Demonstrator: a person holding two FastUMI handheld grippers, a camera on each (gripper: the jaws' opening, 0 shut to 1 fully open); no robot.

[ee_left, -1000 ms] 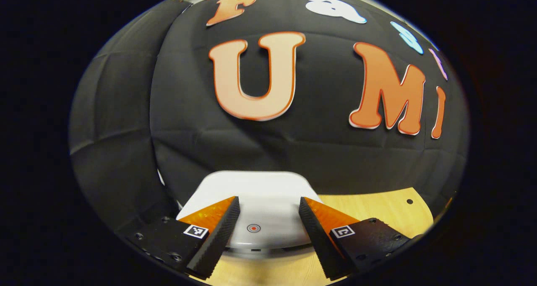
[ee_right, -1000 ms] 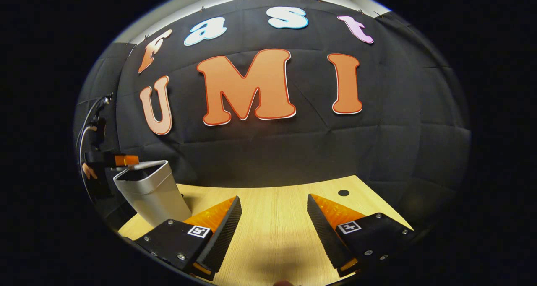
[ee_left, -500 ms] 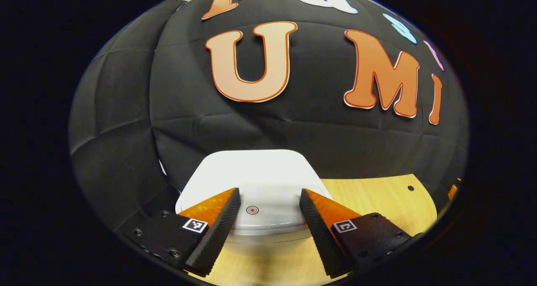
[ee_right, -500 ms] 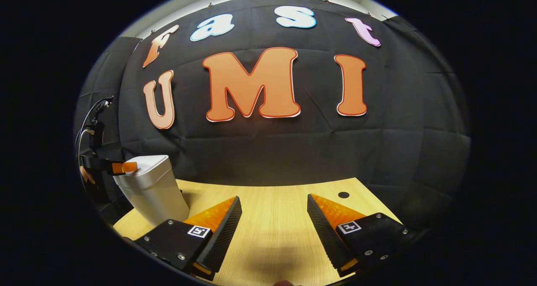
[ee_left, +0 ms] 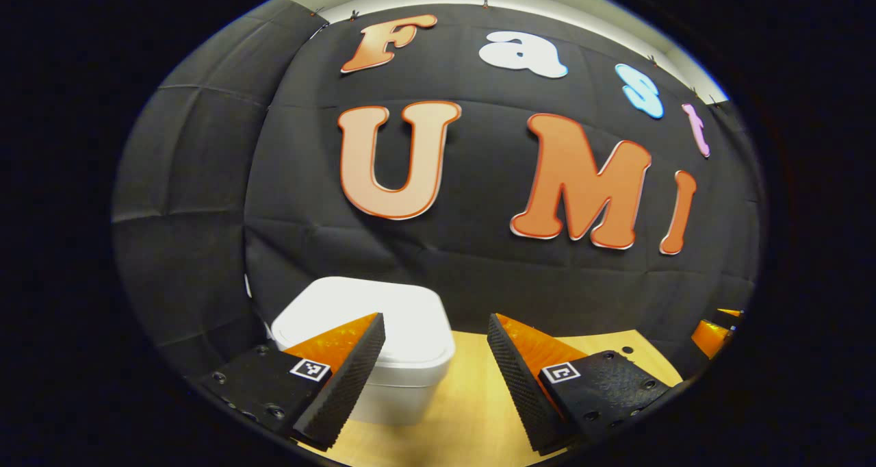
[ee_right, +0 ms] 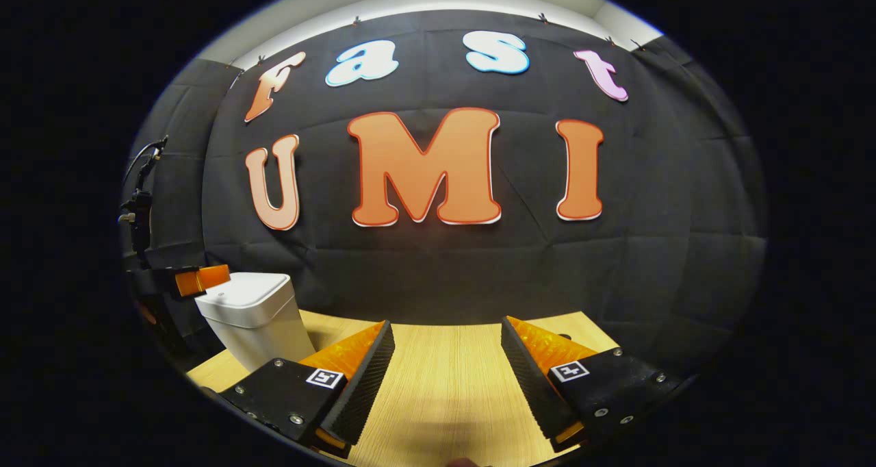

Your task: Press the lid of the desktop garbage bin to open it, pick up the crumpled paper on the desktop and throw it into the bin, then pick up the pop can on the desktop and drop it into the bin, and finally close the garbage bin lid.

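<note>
The desktop bin (ee_left: 400, 392) stands low and left in the left gripper view, its white lid (ee_left: 410, 316) down flat. My left gripper (ee_left: 434, 374) hangs open a short way back from the bin, and its left finger (ee_left: 342, 368) overlaps the lid's front. Nothing lies between the fingers. In the right gripper view the bin (ee_right: 256, 323) is at the far left with its lid (ee_right: 246, 296) closed, and the left gripper (ee_right: 202, 279) sits just beside the lid's left edge. My right gripper (ee_right: 445, 378) is open over bare wood, holding nothing.
The wooden table (ee_right: 445, 357) stretches from the bin to the right, with a small round hole (ee_left: 627, 350) near its far edge. Black cloth walls close in behind the bin and on both sides. The right gripper (ee_left: 712, 333) peeks in at the far right of the left gripper view.
The bin's lid went from raised to flat shut. My left gripper, which was on the lid, has drawn back and off it. The right gripper has barely moved.
</note>
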